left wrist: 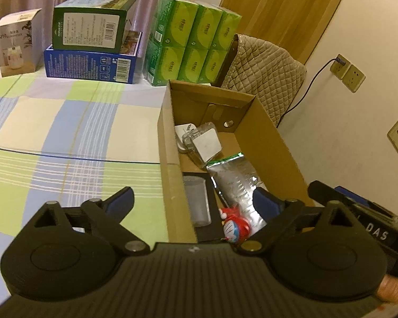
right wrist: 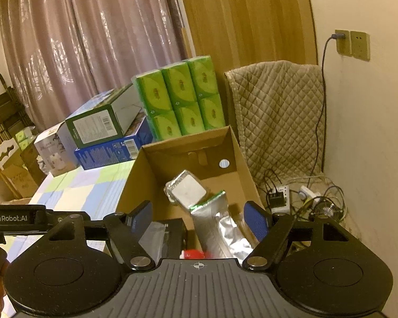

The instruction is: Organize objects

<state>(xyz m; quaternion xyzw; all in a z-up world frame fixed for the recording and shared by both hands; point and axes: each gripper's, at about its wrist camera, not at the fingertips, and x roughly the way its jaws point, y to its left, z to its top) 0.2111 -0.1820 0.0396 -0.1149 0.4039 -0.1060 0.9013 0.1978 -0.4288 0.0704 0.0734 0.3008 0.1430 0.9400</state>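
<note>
While open, grippers [left wrist: 196, 198] over box [left wrist: 265, 122]

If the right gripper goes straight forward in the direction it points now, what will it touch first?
Most likely the silver foil bag inside the cardboard box. The right gripper is open, and the bag lies between its fingers, pointing ahead. Depth is unclear, so this is a judgement.

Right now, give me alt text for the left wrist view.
The open left gripper hovers over a cardboard box on a checked bed, holding a foil pouch, clear cup and red toy. Stacked boxes and green tissue packs stand behind.
</note>
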